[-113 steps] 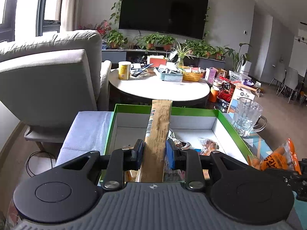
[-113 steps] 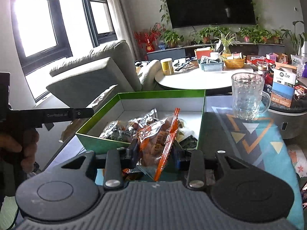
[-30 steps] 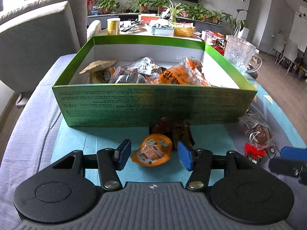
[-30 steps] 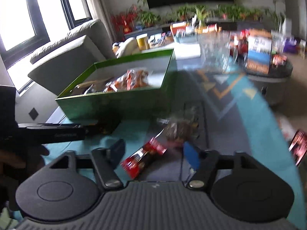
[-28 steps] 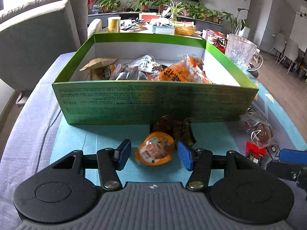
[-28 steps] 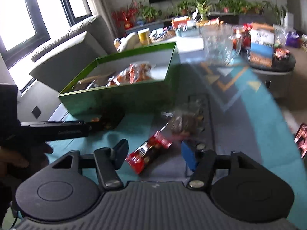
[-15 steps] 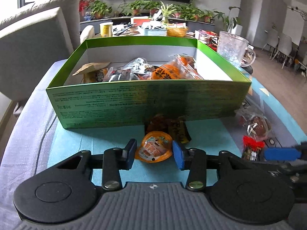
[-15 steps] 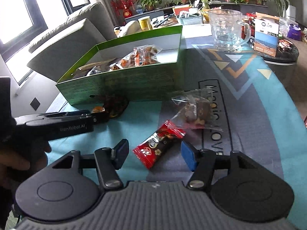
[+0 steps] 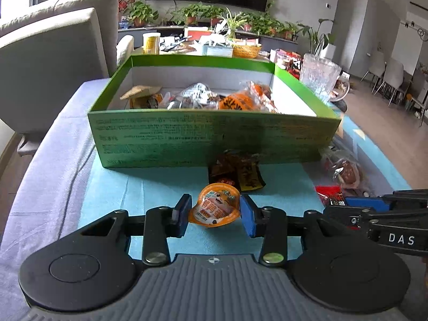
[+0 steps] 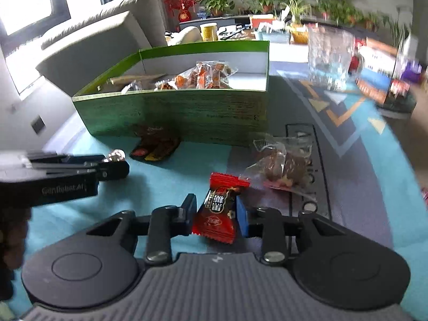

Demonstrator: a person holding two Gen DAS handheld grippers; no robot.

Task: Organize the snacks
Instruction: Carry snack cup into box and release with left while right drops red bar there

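A teal mat [image 9: 149,187] in a living room holds a green box [image 9: 208,139] of snacks at 12 o'clock. The left gripper [image 9: 215,215] pinches an orange jelly cup [image 9: 216,206]. The right gripper [image 10: 215,215] is closing narrowly around a red candy packet [image 10: 217,211], pads at its sides, presumably both for boxing.

At the upper right of the right wrist view, the glass mug [image 10: 330,58] and boxes behind it are smearing into blur; a hand [image 10: 10,243] is being cropped at left.
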